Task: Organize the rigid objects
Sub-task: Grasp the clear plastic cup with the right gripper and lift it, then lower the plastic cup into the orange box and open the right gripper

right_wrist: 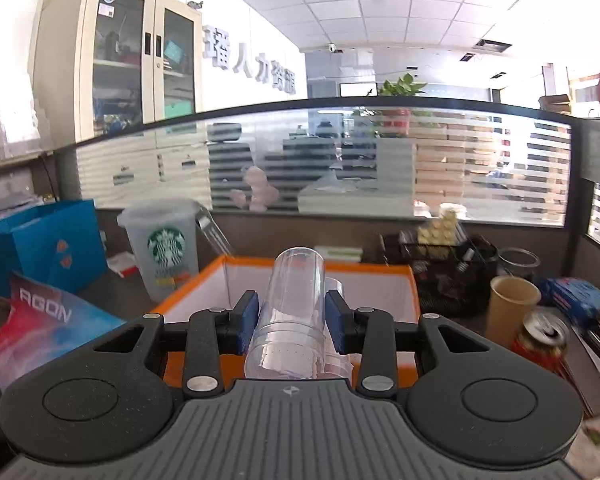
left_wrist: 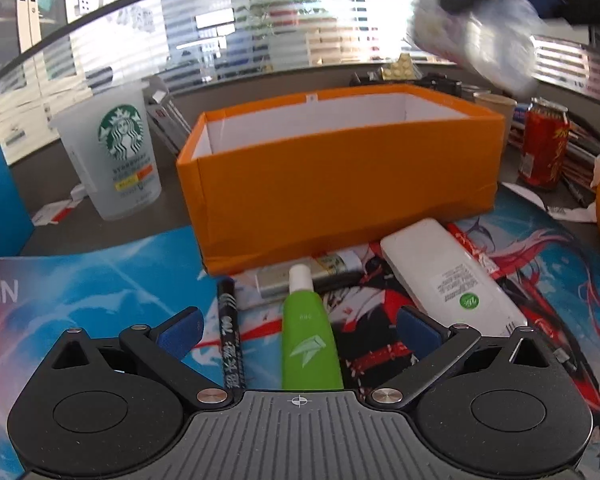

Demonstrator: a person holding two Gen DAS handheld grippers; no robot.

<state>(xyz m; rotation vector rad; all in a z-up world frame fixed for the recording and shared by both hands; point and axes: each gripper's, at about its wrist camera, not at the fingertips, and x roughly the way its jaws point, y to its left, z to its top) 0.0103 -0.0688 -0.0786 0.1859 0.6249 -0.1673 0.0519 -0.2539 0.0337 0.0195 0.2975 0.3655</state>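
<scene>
Right gripper (right_wrist: pixel 292 322) clamps one clear tube (right_wrist: pixel 290 316) above one orange box (left_wrist: pixel 340 168); left gripper (left_wrist: pixel 298 330) spread wide around one green tube (left_wrist: pixel 309 340) on the desk mat (left_wrist: pixel 112 288)

Desk surround, non-task items only. Frosted Starbucks cup (left_wrist: pixel 114 156) stands upright left of centre, on bare desk. Blue gift bag (right_wrist: pixel 46 246) further left, against the partition. Printed AGON mouse mat (left_wrist: pixel 100 280) covers the near desk. Right side: red drink can (left_wrist: pixel 544 145) upright, opened; brown paper cup (right_wrist: pixel 512 306) just behind it; black mesh organiser (right_wrist: pixel 452 276) near the partition. Beige glass-door cabinet (right_wrist: pixel 120 68) beyond the striped glass divider (right_wrist: pixel 380 160).
</scene>
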